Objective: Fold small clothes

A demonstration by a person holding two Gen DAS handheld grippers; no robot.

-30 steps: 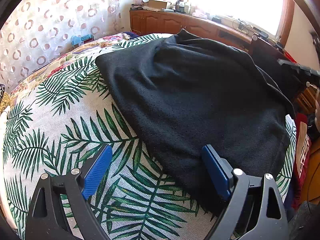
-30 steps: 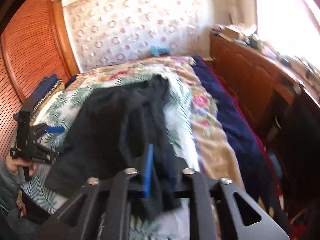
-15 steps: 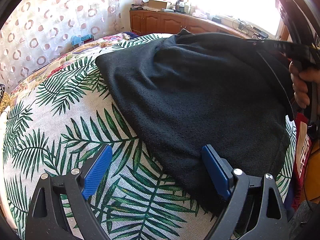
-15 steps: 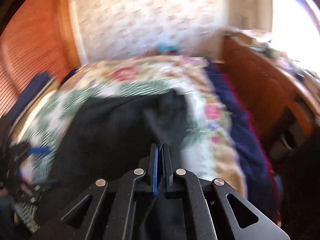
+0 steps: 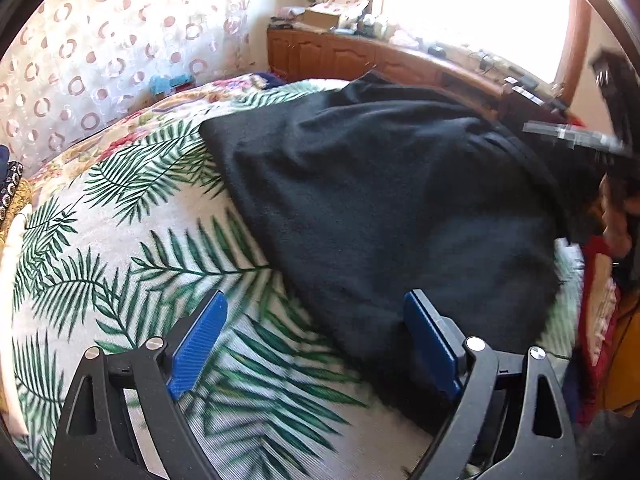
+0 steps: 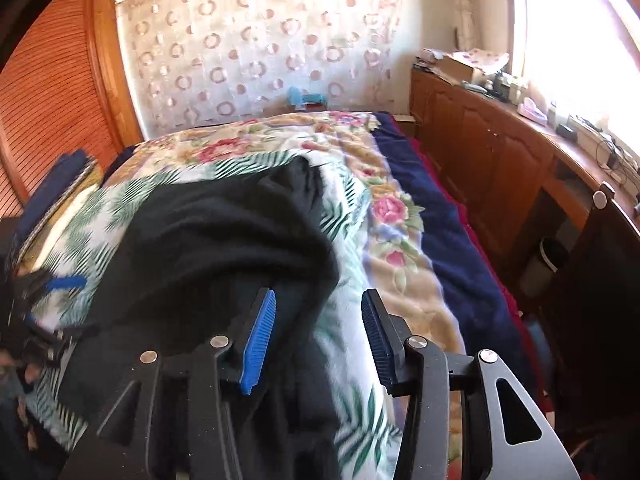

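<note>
A fold of the black garment (image 5: 380,208) is just being let go, and it is lying in a rumpled mound on the palm-leaf bedspread (image 5: 132,248) ahead of both sets of fingers, so the next move probably calls for finding a fresh edge to flatten. The left gripper (image 5: 316,344) is hovering wide apart and holding nothing, its right finger against the cloth's near edge. The right gripper (image 6: 316,332) is opening, with only bedspread showing between its pads and the garment lying just beyond its left finger.
</note>
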